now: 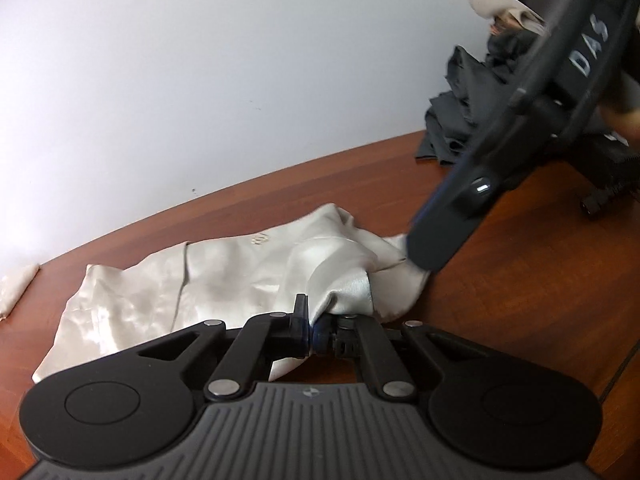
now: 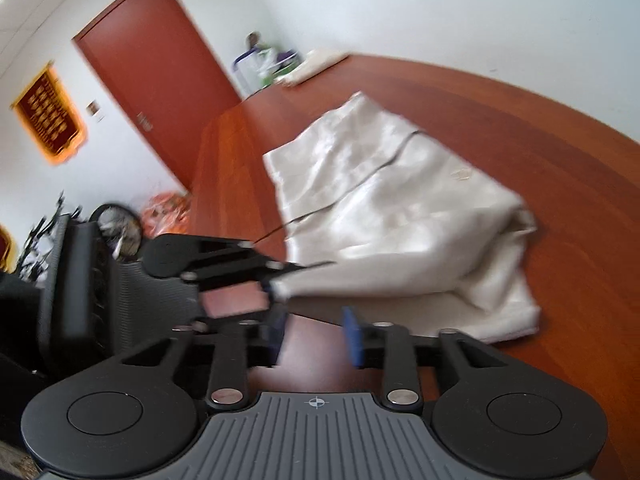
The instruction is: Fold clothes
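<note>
A cream satin garment (image 1: 248, 280) lies crumpled on the brown wooden table (image 1: 520, 288). My left gripper (image 1: 314, 330) is shut on a bunched fold at the garment's near edge. In the right wrist view the same garment (image 2: 400, 216) spreads ahead, and the left gripper (image 2: 276, 286) pinches its near-left corner. My right gripper (image 2: 316, 338) stands open just short of the cloth, with only bare table between its blue pads (image 2: 354, 336). From the left wrist view, the right gripper's dark housing (image 1: 540, 100) slants down over the garment's right corner.
A heap of dark clothes (image 1: 460, 120) sits at the back right by the white wall. A folded pale cloth (image 2: 316, 64) lies at the table's far end. The table's left edge (image 2: 204, 200) drops off toward an office chair (image 2: 72, 280) and a red door (image 2: 160, 80).
</note>
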{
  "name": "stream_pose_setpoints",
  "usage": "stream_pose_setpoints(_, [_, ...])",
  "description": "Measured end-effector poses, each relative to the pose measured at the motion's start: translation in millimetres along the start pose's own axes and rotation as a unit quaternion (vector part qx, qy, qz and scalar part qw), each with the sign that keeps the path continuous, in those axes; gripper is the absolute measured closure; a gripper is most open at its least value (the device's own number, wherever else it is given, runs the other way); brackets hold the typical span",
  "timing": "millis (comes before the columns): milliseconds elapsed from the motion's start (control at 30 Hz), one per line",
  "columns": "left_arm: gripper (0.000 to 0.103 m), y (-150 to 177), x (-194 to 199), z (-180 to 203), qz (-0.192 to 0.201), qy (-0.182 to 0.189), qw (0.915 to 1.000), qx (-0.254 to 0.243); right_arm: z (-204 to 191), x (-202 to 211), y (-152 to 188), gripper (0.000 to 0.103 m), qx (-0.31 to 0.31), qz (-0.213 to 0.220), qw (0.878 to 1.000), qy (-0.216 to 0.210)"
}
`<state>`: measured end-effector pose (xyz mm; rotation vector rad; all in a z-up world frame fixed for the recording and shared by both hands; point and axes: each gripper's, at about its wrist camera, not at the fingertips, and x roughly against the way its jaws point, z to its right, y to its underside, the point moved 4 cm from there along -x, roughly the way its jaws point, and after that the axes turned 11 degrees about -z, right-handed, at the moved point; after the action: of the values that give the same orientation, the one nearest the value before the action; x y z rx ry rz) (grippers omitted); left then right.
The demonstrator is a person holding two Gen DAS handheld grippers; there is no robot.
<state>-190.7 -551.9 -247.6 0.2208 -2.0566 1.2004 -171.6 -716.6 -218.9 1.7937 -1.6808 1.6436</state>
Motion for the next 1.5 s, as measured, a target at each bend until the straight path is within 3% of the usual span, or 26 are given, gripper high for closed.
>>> stream_pose_setpoints(67, [0.098, -2.3, -0.4, -4.9, 0.0, 0.0, 1.0, 0.003, 9.3, 1.2, 5.5, 0.06, 0.011, 0.0, 0.999, 0.035])
stream_pose_setpoints(200, [0.098, -8.7, -1.1, -10.1, -0.007, 0.006, 0.9997, 0.02, 22.1, -8.7, 17.5, 0.04, 0.053, -0.011, 0.992, 0.112])
stream_pose_setpoints(300, [0.098, -5.9, -1.0, -13.4, -0.018, 0.013, 0.9989, 0.042, 25.9, -23.2, 23.4, 0.033, 0.078, -0.023, 0.985, 0.15])
stream_pose_setpoints(500, [0.098, -6.1, 6.6, -14.4, -0.029, 0.016, 0.9976, 0.061, 15.4, -53.0, 26.9, 0.014, 0.155, -0.006, 0.964, 0.216])
stream_pose_setpoints(700, [0.098, -13.9, 6.9, -20.1, -0.027, 0.018, 0.9972, 0.068, 8.4, -75.1, 19.2, 0.009, 0.213, 0.02, 0.941, 0.262])
stream_pose_setpoints(833, [0.098, -16.2, 6.2, -24.2, -0.028, 0.017, 0.9964, 0.078, 15.3, -88.3, 9.9, 0.008, 0.236, 0.013, 0.927, 0.29])
stream_pose_setpoints(1000, [0.098, -15.9, 6.9, -28.6, -0.024, 0.017, 0.996, 0.084, 35.2, -92.1, -0.1, 0.009, 0.238, 0.013, 0.923, 0.301])
stream_pose_setpoints(1233, [0.098, -13.0, 11.1, -35.7, -0.022, 0.021, 0.9952, 0.094, 61.2, -92.4, -10.6, 0.018, 0.256, 0.003, 0.92, 0.296])
stream_pose_setpoints(1500, [0.098, -4.9, 13.9, -38.4, -0.031, 0.028, 0.9934, 0.107, 64.3, -100.2, -18.9, 0.017, 0.381, 0.001, 0.877, 0.294])
